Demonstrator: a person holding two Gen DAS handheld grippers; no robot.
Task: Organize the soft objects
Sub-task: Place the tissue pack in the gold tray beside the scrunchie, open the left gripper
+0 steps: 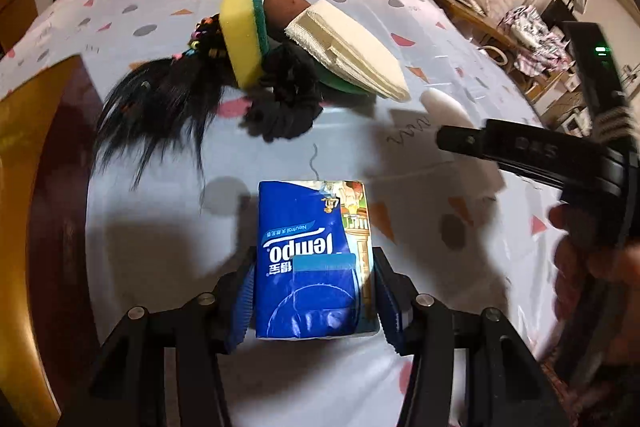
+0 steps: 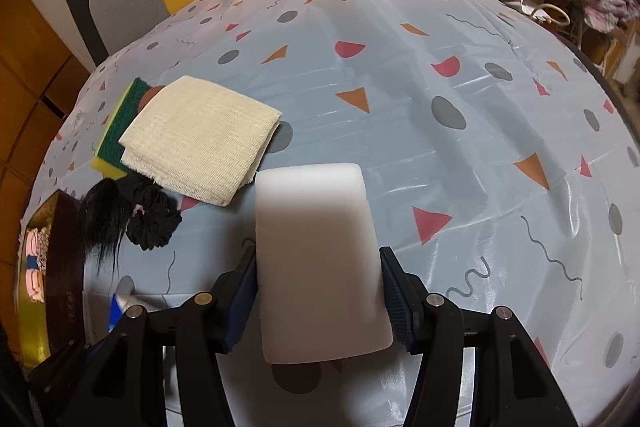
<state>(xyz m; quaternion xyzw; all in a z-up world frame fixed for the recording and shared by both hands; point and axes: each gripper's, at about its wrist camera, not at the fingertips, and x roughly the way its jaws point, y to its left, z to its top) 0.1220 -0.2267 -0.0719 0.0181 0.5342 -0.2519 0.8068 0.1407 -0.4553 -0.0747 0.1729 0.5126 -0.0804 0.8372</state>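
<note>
The left gripper point(image 1: 316, 301) pinches the tissue pack point(image 1: 316, 259) above the tablecloth point(image 1: 400, 227); the right gripper point(image 2: 320, 299) pinches the white sponge point(image 2: 320, 263). Both should carry gently, without squeezing more.

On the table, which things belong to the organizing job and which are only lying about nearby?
Belong to the job: tissue pack in left gripper; white sponge in right gripper; folded cloth; yellow-green sponge; black scrunchie; black hairpiece.

Lying about: patterned tablecloth; crumpled clothes in the background.
</note>
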